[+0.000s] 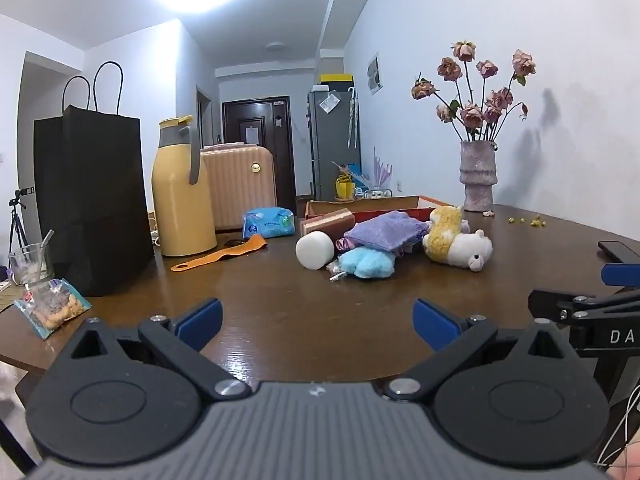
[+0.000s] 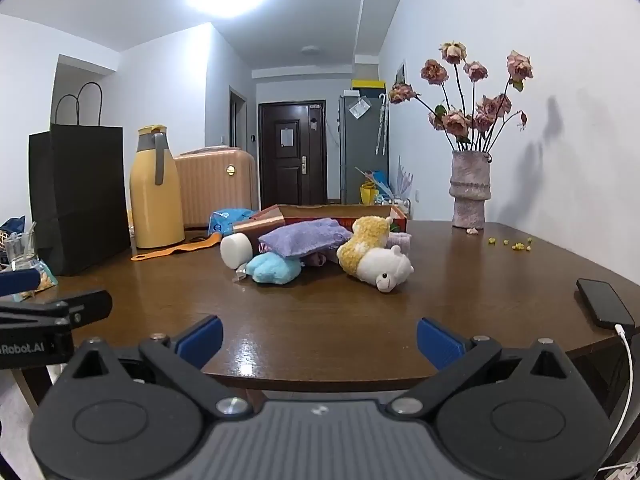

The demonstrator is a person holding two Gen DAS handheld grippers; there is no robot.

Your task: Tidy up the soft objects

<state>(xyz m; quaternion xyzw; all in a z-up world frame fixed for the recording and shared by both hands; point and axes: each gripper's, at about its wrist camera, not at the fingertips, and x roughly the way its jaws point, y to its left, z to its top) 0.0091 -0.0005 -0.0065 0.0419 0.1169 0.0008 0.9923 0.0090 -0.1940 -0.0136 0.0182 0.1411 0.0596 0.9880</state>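
Here, both tools are hovering low over the near edge of the dark brown wooden tabletop (image 1: pixel 280 312), each with its blue-padded jaws spread wide and nothing between them: the left tool (image 1: pixel 318 322) and the right tool (image 2: pixel 319 340) are pointing toward a heap of soft things lying well ahead of them, near the middle of the tabletop. In that heap, a lilac knitted cloth (image 2: pixel 304 236) is lying on top, draping over a fluffy light-blue plush (image 2: pixel 274 268) at the front; a white round foam cylinder (image 2: pixel 235 251) is resting on its side just left of the blue plush, and a cream-and-yellow plush alpaca (image 2: pixel 374 258) is lying on its side at the right, its head toward the tools. Behind the heap an open red-and-brown cardboard box (image 2: pixel 340 213) is sitting. Farther left, a black paper carrier bag (image 1: pixel 90 200) and a yellow thermos jug (image 1: pixel 182 188) are standing upright, with an orange strap (image 1: pixel 224 254) lying flat before the jug. A grey ribbed vase of dried pink roses (image 1: pixel 478 172) is standing by the wall, and a black phone (image 2: pixel 604 304) is lying at the right edge.
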